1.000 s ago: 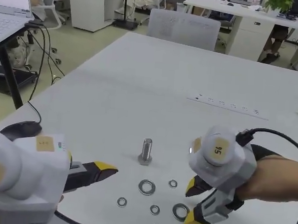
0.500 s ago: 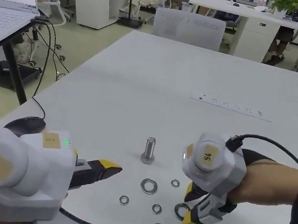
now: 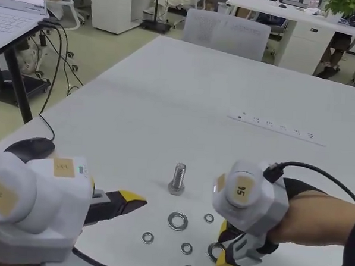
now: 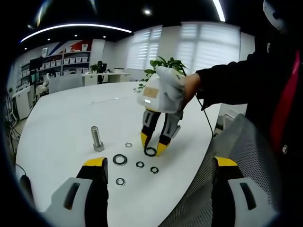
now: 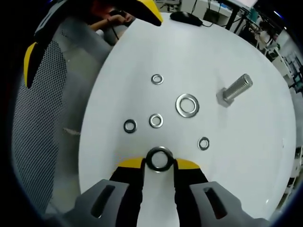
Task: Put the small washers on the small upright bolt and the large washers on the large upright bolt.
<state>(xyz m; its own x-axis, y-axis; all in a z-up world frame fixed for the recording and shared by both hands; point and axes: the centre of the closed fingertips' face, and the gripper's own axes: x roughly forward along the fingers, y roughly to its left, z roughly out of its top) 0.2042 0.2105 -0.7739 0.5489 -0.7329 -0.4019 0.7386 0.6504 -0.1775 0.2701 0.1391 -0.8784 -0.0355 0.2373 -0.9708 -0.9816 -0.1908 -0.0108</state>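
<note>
One upright steel bolt (image 3: 177,179) (image 4: 96,138) (image 5: 235,89) stands on the white table (image 3: 185,103). My right gripper (image 3: 224,256) (image 5: 159,164) is down at the table, its yellow jaws closed against both sides of a large washer (image 3: 213,251) (image 4: 150,151) (image 5: 159,159) that still lies flat. A second large washer (image 3: 177,220) (image 5: 187,105) lies in front of the bolt. Several small washers (image 3: 186,248) (image 5: 155,120) are scattered around it. My left gripper (image 3: 129,201) (image 4: 161,163) hovers to the left with its jaws wide apart and nothing between them.
A black mouse (image 3: 31,148) with its cable lies at the table's left edge. A recessed socket strip (image 3: 273,127) runs behind the bolt. A grey chair (image 3: 227,31) stands at the far side, and a laptop desk (image 3: 17,17) at the left.
My right gripper has come down and drawn its jaws in against the large washer. My left gripper has hardly moved. The head camera shifted slightly.
</note>
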